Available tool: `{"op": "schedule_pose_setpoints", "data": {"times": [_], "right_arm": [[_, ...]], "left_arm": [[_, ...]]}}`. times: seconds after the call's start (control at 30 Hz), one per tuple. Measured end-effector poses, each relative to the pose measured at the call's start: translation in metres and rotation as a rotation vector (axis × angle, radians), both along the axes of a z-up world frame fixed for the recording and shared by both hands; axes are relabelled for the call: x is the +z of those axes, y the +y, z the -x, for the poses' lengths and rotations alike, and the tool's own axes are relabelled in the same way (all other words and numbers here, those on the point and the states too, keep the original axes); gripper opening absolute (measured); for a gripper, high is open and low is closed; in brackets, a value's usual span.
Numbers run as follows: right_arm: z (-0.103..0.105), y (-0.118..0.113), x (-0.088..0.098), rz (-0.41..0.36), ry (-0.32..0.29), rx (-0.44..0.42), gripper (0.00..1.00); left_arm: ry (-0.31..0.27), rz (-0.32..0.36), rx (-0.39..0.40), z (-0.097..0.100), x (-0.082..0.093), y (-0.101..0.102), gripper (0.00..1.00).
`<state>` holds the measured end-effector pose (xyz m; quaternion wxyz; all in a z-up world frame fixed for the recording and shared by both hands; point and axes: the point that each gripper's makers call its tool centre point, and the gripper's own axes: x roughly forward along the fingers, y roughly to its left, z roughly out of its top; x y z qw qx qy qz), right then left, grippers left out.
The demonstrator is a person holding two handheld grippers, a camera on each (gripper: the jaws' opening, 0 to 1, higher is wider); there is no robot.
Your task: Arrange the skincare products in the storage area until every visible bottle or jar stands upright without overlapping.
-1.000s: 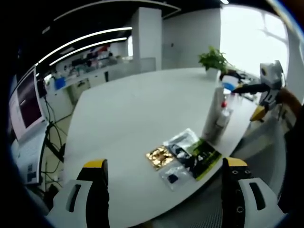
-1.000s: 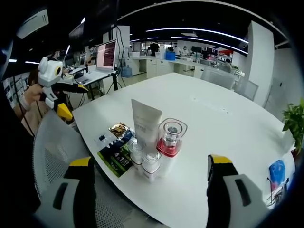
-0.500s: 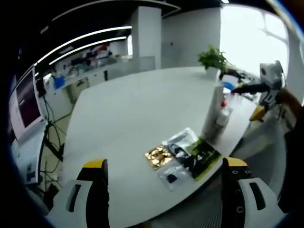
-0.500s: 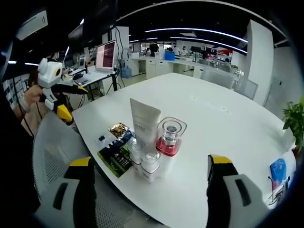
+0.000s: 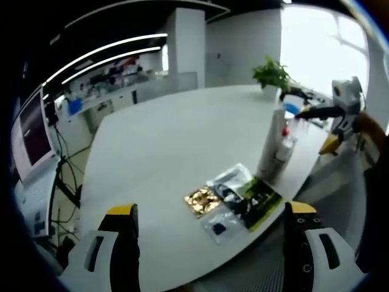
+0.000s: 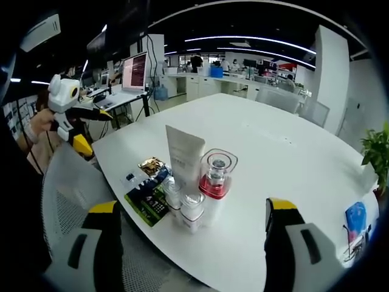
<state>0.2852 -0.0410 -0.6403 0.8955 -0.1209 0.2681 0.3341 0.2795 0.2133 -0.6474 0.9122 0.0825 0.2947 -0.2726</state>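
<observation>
Ahead of right tool (image 6: 189, 243): upright tube (image 6: 184, 157), bottles (image 6: 213, 182) clustered, near worktop (image 6: 285, 158) edge.
Nearer: right.
Both tools: left tool (image 5: 209, 246) included, spread, empty.

Each claw (image 5: 209, 243) (image 6: 188, 243) has black jaws, yellow tips and white housings.

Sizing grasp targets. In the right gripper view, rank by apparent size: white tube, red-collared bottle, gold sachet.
1. white tube, tallest, standing upright.
2. red-collared bottle, beside the tube, shorter.
3. gold sachet, lying flat, smallest.
The tube and bottle sit at about the same distance; the sachet lies slightly farther off, so its rank is less sure.
</observation>
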Motion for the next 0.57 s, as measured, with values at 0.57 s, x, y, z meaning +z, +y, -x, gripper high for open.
{"op": "schedule_pose_setpoints", "data": {"times": [0.57], "right_arm": [[0.0004,0.0010,-0.0008,0.006,0.001,0.006,0.99]], "left_arm": [[0.006,-0.002,0.010,0.0022,-0.0013,0.0049,0.97]]}}
